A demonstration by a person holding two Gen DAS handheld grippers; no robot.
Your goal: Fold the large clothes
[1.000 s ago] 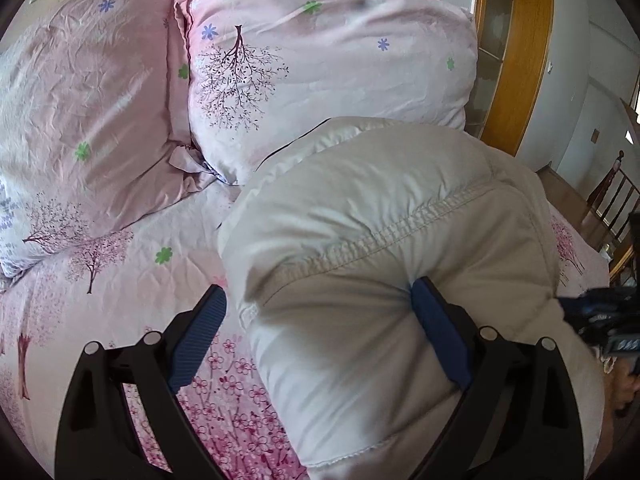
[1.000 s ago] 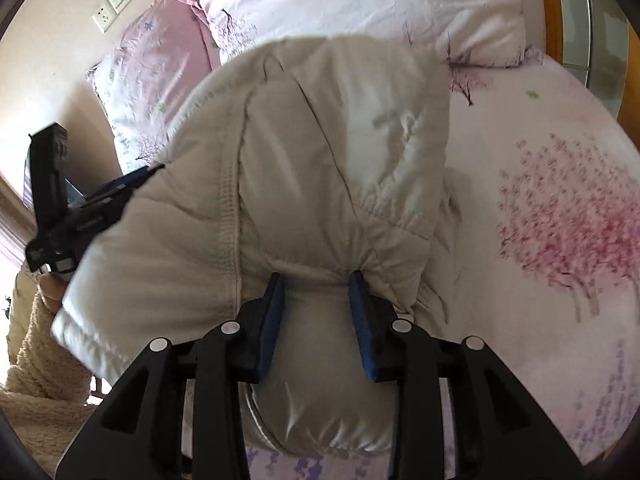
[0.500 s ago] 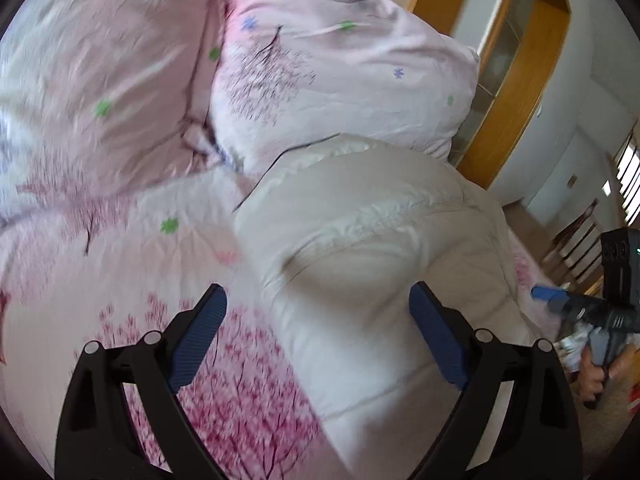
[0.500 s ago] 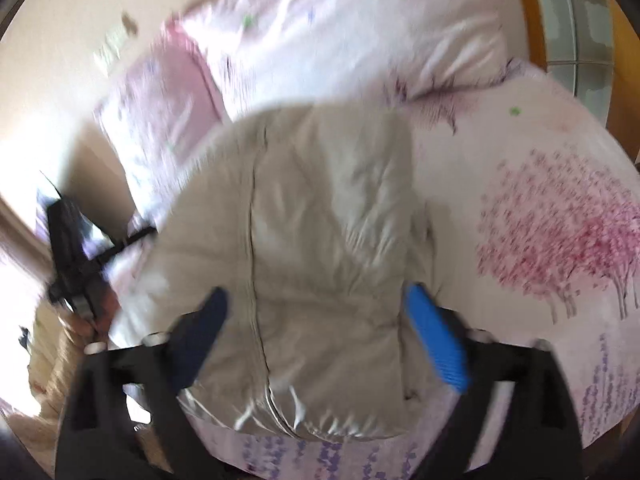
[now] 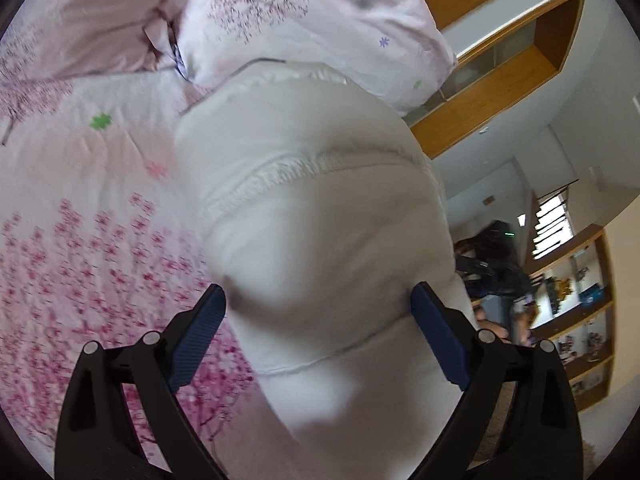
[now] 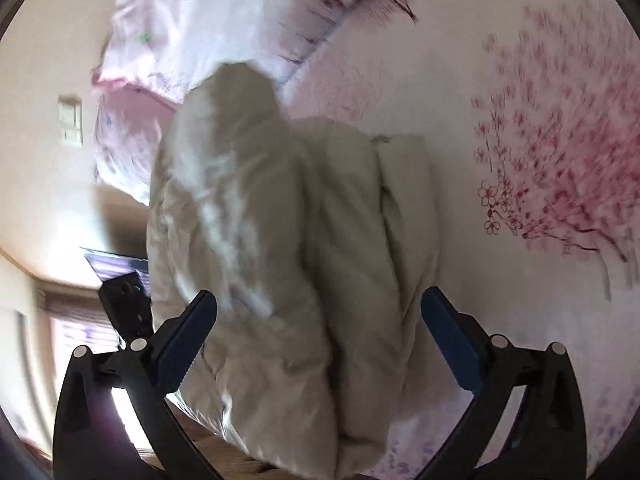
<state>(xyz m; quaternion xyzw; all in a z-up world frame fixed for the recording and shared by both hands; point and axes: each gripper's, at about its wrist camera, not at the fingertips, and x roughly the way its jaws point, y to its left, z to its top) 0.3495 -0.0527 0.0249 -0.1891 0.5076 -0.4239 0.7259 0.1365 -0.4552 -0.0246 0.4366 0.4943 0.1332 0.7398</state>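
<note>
- The left tool (image 5: 318, 312) stands wide open, its two blue pads on either side of the near end of the padded jacket (image 5: 304, 216). The pads look close to the fabric or just brushing it, not pinching; whether they touch I cannot tell.
- The right tool (image 6: 318, 316) is spread just as wide over the same jacket (image 6: 288, 248) from the other side and has hold of nothing. Its view is smeared by motion.
- The cream jacket lies as a thick folded bundle on the bed (image 5: 80, 216), its near end at the bed's near edge, its far end up against the pillows. From the right wrist, several puffy layers are stacked side by side, so I judge the fold to be largely made and both tools free so the bundle can settle.
- A gathered seam (image 5: 304, 168) crosses the top of the bundle; the filling is springy and may push the layers back open.
- The sheet, printed with pink blossom trees, lies bare on both sides of the bundle, so nothing hinders tidying there.
- Two pink pillows (image 5: 304, 12) sit at the head of the bed, the nearer one touching the jacket's far end and leaving little room to slide it further up.
- Beyond the bed are a wooden door frame (image 5: 492, 80) and shelves (image 5: 580, 304); a wall switch (image 6: 70, 120) shows from the right wrist.
</note>
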